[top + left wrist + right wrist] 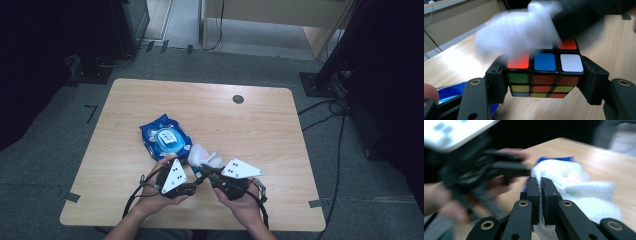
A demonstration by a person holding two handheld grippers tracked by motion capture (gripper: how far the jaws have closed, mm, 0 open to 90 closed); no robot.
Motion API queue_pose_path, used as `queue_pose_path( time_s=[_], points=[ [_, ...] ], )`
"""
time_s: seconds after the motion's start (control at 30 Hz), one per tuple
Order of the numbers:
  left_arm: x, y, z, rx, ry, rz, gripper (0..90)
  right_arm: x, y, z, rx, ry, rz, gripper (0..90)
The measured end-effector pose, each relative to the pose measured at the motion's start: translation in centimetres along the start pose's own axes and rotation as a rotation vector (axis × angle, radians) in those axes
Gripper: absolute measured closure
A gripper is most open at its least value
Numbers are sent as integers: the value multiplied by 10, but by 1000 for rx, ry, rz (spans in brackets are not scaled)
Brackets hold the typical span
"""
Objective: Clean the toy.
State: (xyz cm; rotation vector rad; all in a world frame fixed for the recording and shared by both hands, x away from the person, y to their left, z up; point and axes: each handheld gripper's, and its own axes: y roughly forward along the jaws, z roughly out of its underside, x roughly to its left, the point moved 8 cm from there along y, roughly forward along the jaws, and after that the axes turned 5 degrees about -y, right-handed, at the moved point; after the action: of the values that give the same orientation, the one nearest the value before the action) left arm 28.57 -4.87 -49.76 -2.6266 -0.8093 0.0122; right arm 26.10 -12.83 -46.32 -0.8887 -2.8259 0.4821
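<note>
Wooden table (260, 125) is seen bearing a blue wipes pack (165, 138) near its middle, while just in front of it a colour-tiled puzzle cube (544, 75) is clamped between the left gripper's (545, 80) jaws and a white cloth (574, 187), laid over the cube, is pinched by the shut right gripper (541, 195).

Your high view is dim and bluish, dark at its corners. Motion blur smears the white cloth (519, 30) toward 12 o'clock; glare whitens 11 o'clock in your right gripper view.
</note>
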Motion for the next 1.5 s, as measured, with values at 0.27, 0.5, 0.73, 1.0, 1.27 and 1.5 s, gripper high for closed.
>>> queue_pose_path(
  time_s=[0.27,0.5,0.73,1.0,1.27,1.5],
  points=[
    [0,-1,1,3,3,0,345,-37,-15,0,-27,81,124,874],
    [12,-5,-1,-23,-65,1,344,-101,-40,29,-17,212,318,875],
    [24,-9,-3,-39,-138,-1,345,-103,-34,38,-20,161,304,619],
    [40,-17,-10,-53,-241,-22,344,-55,3,46,-30,32,120,374],
    [30,-14,-17,-48,-268,3,344,-30,26,33,-70,-31,137,180],
    [19,-11,-22,-53,-308,53,344,-24,29,31,-96,-94,239,274]
  ],
)
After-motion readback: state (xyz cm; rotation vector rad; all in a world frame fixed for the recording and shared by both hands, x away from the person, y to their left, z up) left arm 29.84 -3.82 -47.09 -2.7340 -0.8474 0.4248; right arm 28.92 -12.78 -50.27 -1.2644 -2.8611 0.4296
